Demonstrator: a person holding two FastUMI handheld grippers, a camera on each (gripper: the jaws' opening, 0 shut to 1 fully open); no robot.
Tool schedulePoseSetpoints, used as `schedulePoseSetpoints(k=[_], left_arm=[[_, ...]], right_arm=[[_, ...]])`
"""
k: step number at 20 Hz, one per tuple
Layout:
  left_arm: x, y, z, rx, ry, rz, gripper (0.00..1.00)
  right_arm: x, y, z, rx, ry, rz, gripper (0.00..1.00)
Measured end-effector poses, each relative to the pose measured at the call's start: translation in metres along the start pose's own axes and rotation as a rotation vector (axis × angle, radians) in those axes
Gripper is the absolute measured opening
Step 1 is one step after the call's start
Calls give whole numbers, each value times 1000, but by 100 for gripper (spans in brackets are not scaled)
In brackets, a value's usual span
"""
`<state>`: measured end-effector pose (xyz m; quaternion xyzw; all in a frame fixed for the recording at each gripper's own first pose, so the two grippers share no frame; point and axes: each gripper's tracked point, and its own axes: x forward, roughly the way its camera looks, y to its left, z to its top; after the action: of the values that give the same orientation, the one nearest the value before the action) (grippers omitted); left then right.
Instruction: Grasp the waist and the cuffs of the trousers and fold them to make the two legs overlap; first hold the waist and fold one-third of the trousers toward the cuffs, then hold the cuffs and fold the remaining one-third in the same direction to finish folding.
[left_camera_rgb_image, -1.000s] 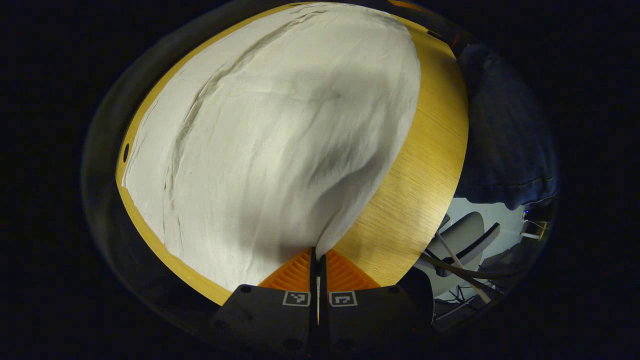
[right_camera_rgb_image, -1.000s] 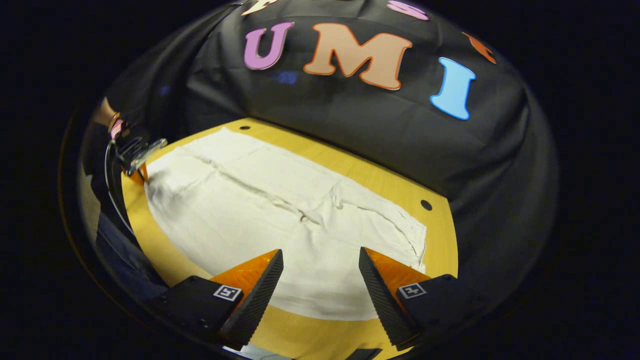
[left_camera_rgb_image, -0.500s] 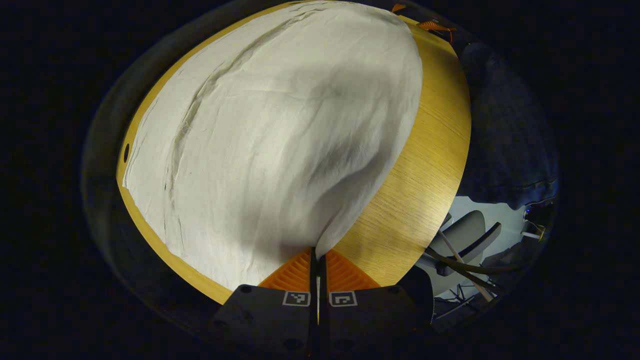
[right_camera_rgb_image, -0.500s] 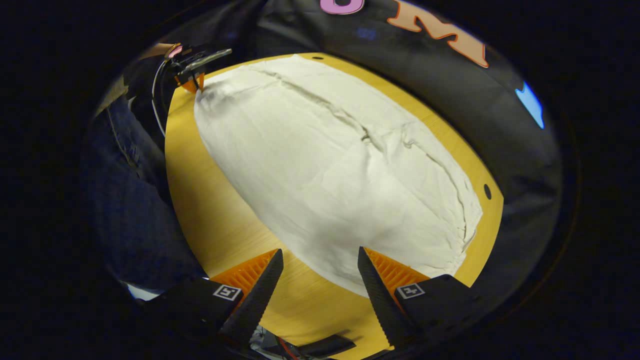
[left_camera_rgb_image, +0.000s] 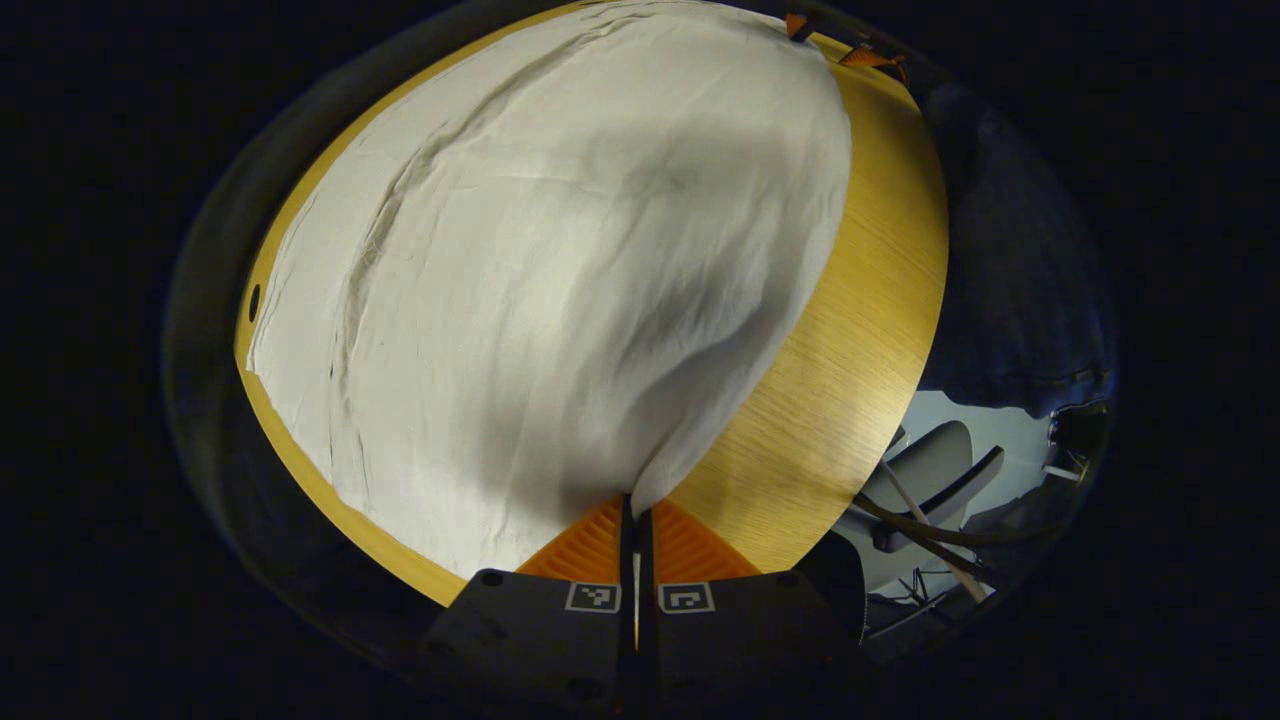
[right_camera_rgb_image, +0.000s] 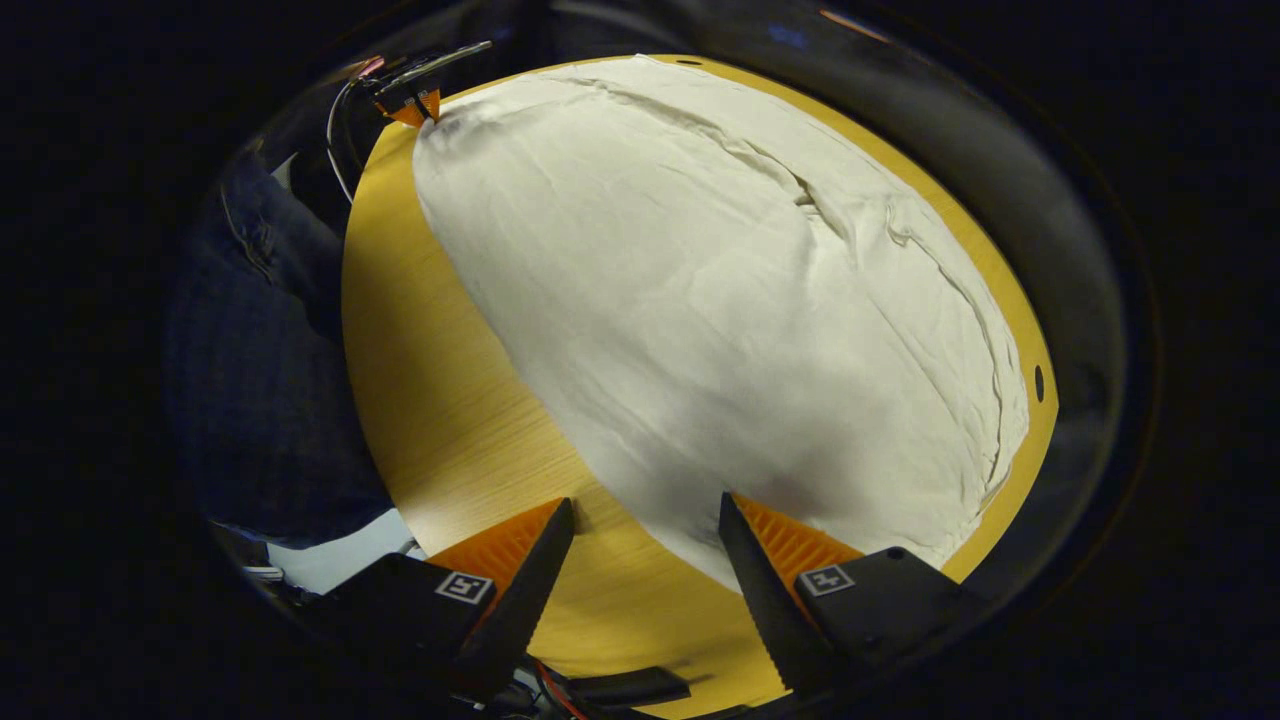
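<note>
Left hand-held gripper (left_camera_rgb_image: 636, 515) is pinching one near corner of the trousers (left_camera_rgb_image: 560, 260), fingers closed on the cloth. The trousers are lying spread flat across the worktop (left_camera_rgb_image: 850, 330). Right hand-held gripper (right_camera_rgb_image: 645, 545) is hovering wide open at the opposite near corner, gripping nothing. Risk: closing off the edge would likely miss the cloth, making an uneven lift skew the leg-over-leg fold.

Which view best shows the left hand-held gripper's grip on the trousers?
The left gripper view: the left hand-held gripper sits shut on a corner of the trousers, cloth pinched between its fingers. The right gripper view shows it far off at the trousers' far corner, too small to judge.
</note>
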<state>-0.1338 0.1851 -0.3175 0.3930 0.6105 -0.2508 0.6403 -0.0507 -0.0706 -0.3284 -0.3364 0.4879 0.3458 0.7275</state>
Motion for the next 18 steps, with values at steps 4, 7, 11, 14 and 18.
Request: schedulePoseSetpoints(k=[4, 7, 11, 14, 18], left_arm=[[0, 0, 0, -7, 7, -12, 0], [-1, -4, 2, -7, 9, -13, 0], [-2, -10, 1, -8, 7, -12, 0], [0, -7, -1, -8, 7, -15, 0], [0, -5, -4, -22, 2, -7, 0]], right_arm=[[-1, -3, 1, 16, 22, -13, 84], [-4, -3, 0, -12, 25, -18, 49], [-3, -5, -4, -11, 54, -50, 14], [-4, -9, -1, 12, 68, -63, 4], [-7, -9, -2, 48, 50, -116, 3]])
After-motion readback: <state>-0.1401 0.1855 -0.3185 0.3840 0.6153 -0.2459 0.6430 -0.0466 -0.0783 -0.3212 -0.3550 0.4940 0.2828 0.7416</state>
